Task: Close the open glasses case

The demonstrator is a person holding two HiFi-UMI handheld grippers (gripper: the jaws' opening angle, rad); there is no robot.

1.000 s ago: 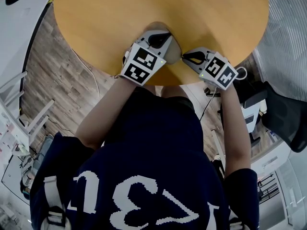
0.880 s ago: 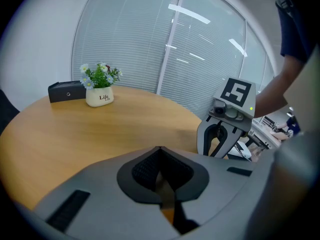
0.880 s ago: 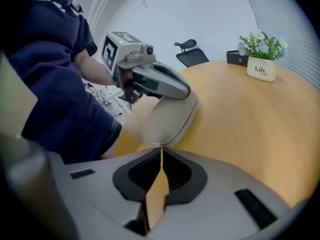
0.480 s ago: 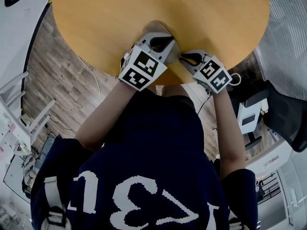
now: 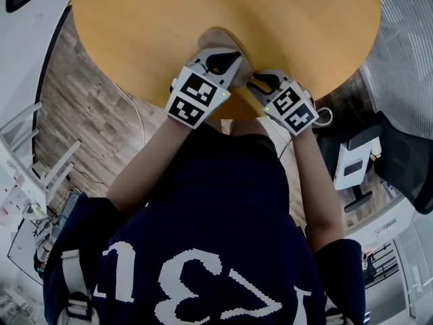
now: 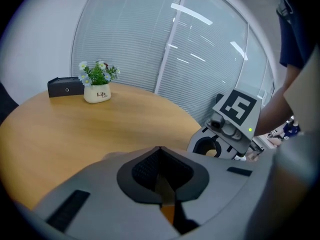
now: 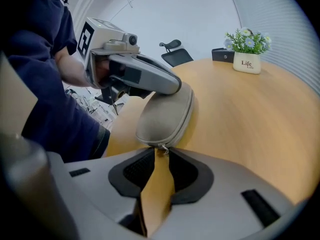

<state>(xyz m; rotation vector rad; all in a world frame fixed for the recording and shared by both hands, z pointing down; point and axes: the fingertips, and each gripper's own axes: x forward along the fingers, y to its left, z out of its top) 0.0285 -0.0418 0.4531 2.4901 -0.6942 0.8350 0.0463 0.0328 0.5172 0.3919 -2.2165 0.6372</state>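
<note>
While the left gripper (image 6: pixel 159 149) rests on top of it with jaws clenched and nothing between them, the case (image 7: pixel 165 111) lies shut on the table (image 5: pixel 135 26), close to the near edge where the person stands. Its zip runs round the rim to the zip pull (image 7: pixel 162 149), which sits just at the tips of the right gripper (image 7: pixel 160 152). That gripper's jaws have just been opening. They stand apart, released, with bare tabletop showing in the gap and the pads not pressing on the pull.

The round tabletop's edge curves away close behind both grippers, so little room is left on the person's side. Beyond the case the wood is bare and wide, right across to the far rim. Near that far rim stands a white pot (image 6: pixel 97 93) of small flowers, with a black box (image 6: pixel 65 86) just beside it, both well apart from the case. Blinds (image 6: pixel 130 44) close off the space behind them. Plank floor (image 5: pixel 88 100) shows to the left of the table, and a dark chair (image 5: pixel 406 168) sits off to its right.

The pot reads "Life", with a smaller line beneath too small to read. Large white characters cross the back of the dark shirt (image 5: pixel 203 235), but I cannot read them with certainty. Each gripper's cube bears black-and-white square markers.
</note>
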